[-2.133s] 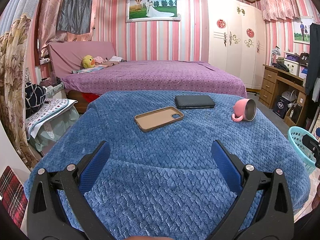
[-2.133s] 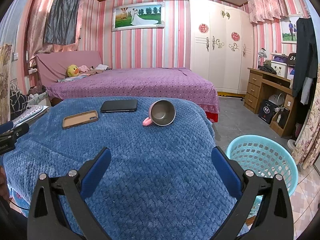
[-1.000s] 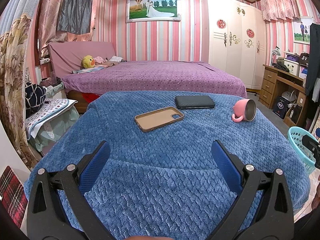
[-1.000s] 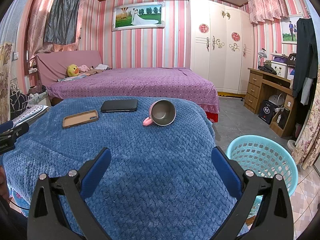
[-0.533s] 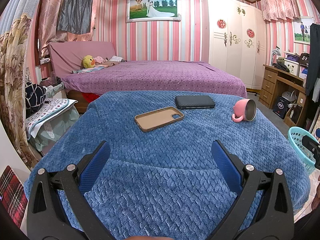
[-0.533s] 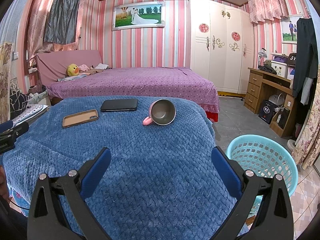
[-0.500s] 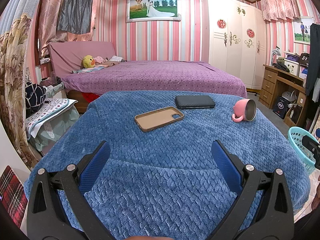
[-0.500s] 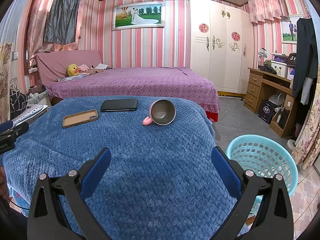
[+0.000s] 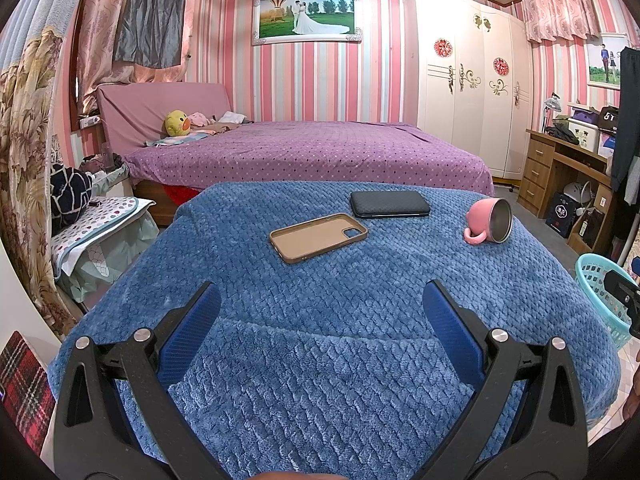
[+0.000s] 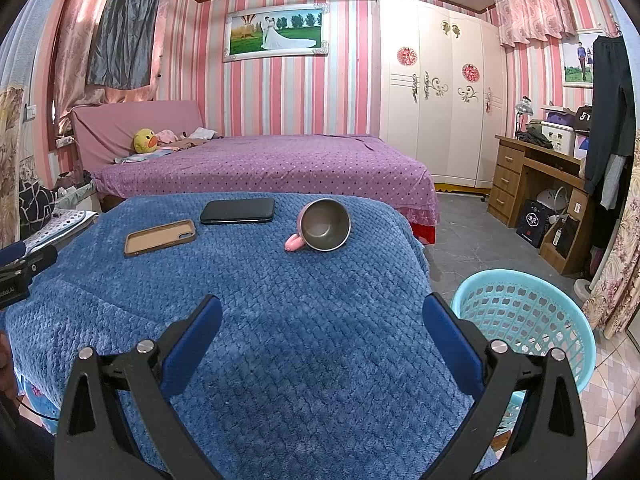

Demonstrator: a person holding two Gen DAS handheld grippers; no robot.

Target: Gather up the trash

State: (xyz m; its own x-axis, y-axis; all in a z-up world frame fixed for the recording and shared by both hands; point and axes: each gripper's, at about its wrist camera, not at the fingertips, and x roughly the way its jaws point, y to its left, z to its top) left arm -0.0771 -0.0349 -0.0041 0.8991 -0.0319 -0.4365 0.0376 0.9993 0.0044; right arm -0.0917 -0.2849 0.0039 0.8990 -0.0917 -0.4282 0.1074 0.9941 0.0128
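A blue blanket [image 9: 320, 300] [image 10: 280, 320] covers the table in front of me. On it lie a tan phone case [image 9: 319, 237] [image 10: 160, 237], a black phone [image 9: 389, 204] [image 10: 237, 211] and a pink mug [image 9: 489, 227] [image 10: 322, 231] tipped on its side. A light-blue plastic basket [image 10: 528, 316] [image 9: 600, 292] stands on the floor to the right of the table. My left gripper [image 9: 320, 308] hovers open over the near part of the blanket, holding nothing. My right gripper [image 10: 322, 320] is open too, over the blanket's right half, near the basket.
A purple bed [image 9: 312, 152] lies behind the table. A white wardrobe [image 10: 440, 100] and a wooden desk [image 10: 540, 184] stand at the right. A small stand with patterned cloth [image 9: 92, 224] sits at the left. Tiled floor [image 10: 600, 392] shows by the basket.
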